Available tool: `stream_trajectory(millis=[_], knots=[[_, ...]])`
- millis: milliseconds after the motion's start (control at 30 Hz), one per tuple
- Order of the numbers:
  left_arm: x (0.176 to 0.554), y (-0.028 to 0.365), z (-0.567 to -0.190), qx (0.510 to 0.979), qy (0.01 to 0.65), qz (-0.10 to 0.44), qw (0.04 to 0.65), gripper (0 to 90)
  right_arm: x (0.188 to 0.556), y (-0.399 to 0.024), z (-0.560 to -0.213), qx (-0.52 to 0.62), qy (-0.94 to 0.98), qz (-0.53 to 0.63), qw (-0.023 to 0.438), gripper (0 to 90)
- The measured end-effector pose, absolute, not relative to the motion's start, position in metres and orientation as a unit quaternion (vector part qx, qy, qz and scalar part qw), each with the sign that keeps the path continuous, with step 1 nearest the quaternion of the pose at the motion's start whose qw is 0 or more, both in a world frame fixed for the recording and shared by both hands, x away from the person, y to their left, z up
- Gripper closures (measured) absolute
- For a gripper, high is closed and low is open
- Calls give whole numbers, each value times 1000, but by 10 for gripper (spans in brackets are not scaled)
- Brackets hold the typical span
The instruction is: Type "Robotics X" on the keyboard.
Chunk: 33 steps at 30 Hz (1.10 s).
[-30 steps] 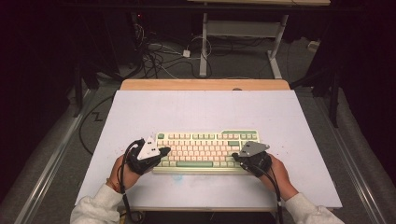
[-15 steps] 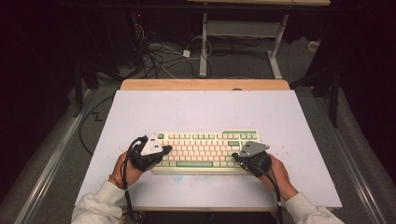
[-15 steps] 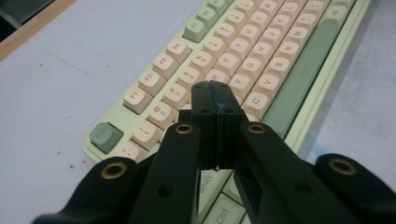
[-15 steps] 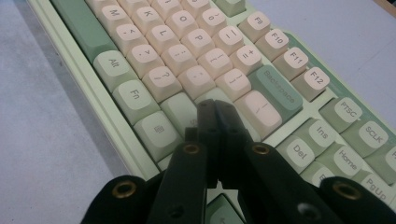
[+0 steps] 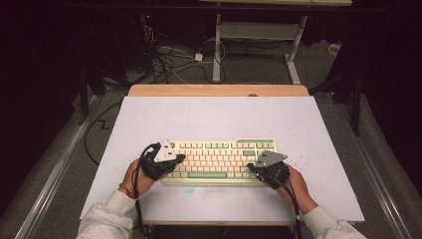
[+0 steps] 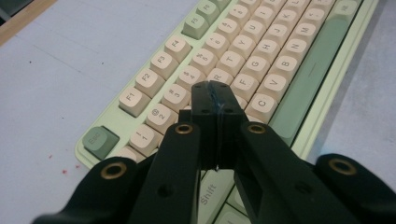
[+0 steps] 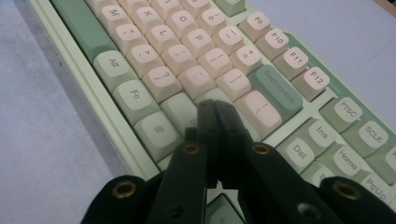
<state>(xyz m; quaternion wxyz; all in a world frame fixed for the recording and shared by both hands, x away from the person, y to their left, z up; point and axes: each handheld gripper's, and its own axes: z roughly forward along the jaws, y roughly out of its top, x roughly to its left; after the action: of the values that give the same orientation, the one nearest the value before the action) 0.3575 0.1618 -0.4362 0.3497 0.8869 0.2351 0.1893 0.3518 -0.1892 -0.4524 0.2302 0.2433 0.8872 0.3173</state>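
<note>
A cream and green keyboard (image 5: 219, 160) lies near the front of the white table (image 5: 214, 119). My left gripper (image 5: 175, 160) is shut, its tip over the keyboard's left end; in the left gripper view the closed jaws (image 6: 215, 95) hover over the letter keys (image 6: 233, 65) above Shift. My right gripper (image 5: 255, 168) is shut too, at the keyboard's right end; in the right gripper view its tip (image 7: 212, 108) sits over the keys beside the Backspace key (image 7: 276, 93). Nothing is held between either pair of jaws. Whether the tips press a key I cannot tell.
The table's wooden far edge (image 5: 219, 90) borders a dark floor with cables (image 5: 169, 59) and a desk frame (image 5: 219, 45). Metal rails (image 5: 54, 169) run along both sides. Small red specks (image 6: 56, 163) dot the surface left of the keyboard.
The left hand has shifted slightly over the keyboard's left end. The right hand has stayed put.
</note>
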Motion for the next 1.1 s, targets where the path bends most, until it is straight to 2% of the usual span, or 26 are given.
stream_trajectory(millis=[1100], knots=[[359,139,-455,909,214,155,321,877,351,-189,-453,244,887,315,233,900]])
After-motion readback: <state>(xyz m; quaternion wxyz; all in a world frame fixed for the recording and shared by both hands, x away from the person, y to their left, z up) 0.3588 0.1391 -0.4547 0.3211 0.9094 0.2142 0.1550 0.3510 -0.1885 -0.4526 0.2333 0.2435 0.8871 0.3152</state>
